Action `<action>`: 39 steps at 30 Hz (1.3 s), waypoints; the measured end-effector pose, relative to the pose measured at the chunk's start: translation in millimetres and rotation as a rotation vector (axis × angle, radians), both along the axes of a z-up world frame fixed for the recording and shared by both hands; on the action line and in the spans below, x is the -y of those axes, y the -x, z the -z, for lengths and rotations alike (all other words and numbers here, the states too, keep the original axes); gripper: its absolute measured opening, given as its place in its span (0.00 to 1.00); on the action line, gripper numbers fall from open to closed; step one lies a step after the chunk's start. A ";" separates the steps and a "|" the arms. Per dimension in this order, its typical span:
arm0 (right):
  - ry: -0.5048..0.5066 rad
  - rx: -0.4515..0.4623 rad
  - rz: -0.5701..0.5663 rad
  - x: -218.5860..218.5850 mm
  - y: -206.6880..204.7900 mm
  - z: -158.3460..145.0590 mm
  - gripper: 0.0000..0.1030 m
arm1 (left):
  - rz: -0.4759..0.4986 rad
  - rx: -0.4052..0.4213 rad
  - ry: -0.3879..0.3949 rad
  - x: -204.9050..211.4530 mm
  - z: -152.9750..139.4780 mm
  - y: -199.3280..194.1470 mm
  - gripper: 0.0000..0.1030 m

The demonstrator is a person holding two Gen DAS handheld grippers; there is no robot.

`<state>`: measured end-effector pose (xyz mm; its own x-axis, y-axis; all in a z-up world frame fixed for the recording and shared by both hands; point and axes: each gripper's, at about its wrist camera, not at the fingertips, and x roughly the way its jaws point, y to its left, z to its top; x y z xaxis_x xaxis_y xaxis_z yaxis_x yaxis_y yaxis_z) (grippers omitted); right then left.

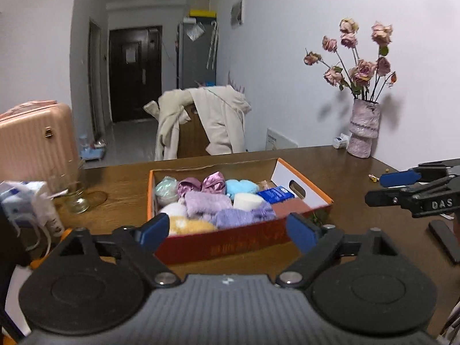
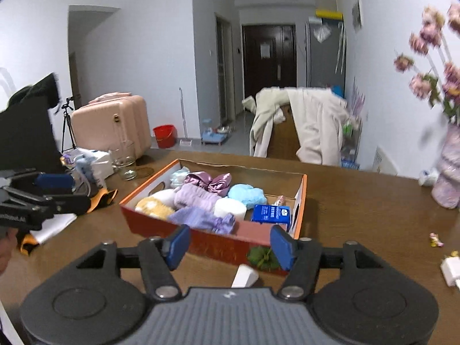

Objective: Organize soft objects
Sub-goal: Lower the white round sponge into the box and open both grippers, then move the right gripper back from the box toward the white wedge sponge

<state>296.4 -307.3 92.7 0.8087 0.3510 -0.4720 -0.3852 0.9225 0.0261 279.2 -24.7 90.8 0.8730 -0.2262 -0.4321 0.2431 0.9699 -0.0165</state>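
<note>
An orange cardboard box (image 1: 230, 243) (image 2: 302, 201) sits on the wooden table. It holds several soft items: purple fuzzy socks (image 1: 207, 202) (image 2: 198, 218), a light blue fluffy one (image 1: 241, 187) (image 2: 247, 195), a yellow one (image 1: 189, 225) (image 2: 151, 205), a white roll (image 1: 247, 200) (image 2: 230, 207), a purple satin piece (image 1: 214, 182) (image 2: 212, 182) and a blue packet (image 1: 276, 194) (image 2: 271, 214). My left gripper (image 1: 230, 228) is open and empty in front of the box. My right gripper (image 2: 231, 245) is open and empty at the box's near side.
A vase of dried roses (image 1: 363, 126) stands at the table's far right. A glass (image 1: 76, 201) (image 2: 125, 166), tissue packs (image 1: 20, 198) and a bottle lie at the left. A pink suitcase (image 2: 115, 123) and a chair with a coat (image 1: 207, 120) stand beyond.
</note>
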 end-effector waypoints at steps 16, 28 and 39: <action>-0.094 -0.043 0.095 -14.9 104.2 78.5 0.76 | -0.064 -0.056 0.063 -13.0 65.2 98.5 0.97; -0.083 -0.069 0.143 -25.8 26.4 100.0 0.74 | -0.065 -0.100 0.070 1.5 82.0 25.6 0.97; -0.096 -0.189 0.206 -29.7 -95.9 138.2 0.53 | -0.084 -0.174 0.061 32.4 113.1 -77.0 0.57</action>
<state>392.4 -277.6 -45.5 0.7683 0.2388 -0.5939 -0.1698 0.9706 0.1705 356.2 -57.1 -22.4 0.8031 -0.1863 -0.5660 0.1501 0.9825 -0.1104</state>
